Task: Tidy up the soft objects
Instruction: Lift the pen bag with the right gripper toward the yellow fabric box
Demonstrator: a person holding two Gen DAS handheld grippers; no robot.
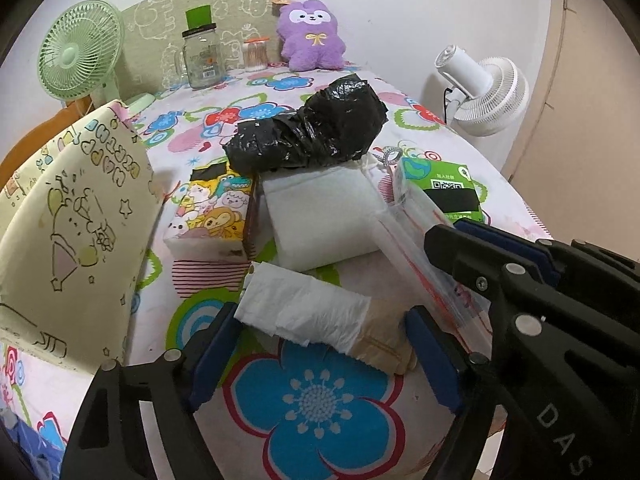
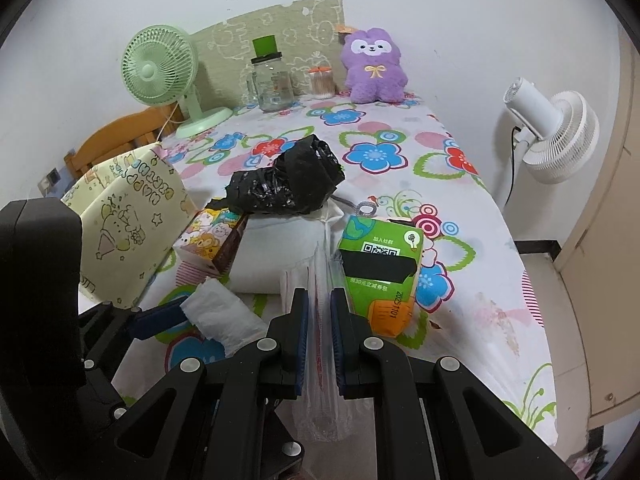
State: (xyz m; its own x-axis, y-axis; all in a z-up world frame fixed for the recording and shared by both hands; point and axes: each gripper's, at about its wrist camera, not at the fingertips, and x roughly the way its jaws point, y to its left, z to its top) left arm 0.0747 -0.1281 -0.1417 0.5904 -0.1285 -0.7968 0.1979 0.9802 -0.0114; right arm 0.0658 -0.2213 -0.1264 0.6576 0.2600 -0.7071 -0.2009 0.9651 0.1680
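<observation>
Clear plastic bag [image 2: 320,280] is clamped in the right claw [image 2: 319,320].
White roll [image 1: 304,312] is straddled by the wide-spread left claw [image 1: 320,360] on the floral surface [image 2: 460,320].

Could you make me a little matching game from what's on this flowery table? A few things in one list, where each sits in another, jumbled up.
Things:
1. purple plush toy
2. black plastic bundle
3. clear plastic bag
4. white roll of bags

Places:
A. lying between the open fingers of the left gripper
B. sitting at the far edge by the wall
C. pinched by the right gripper
D. resting on top of the white foam pad

Pairs: 1-B, 2-D, 3-C, 4-A
</observation>
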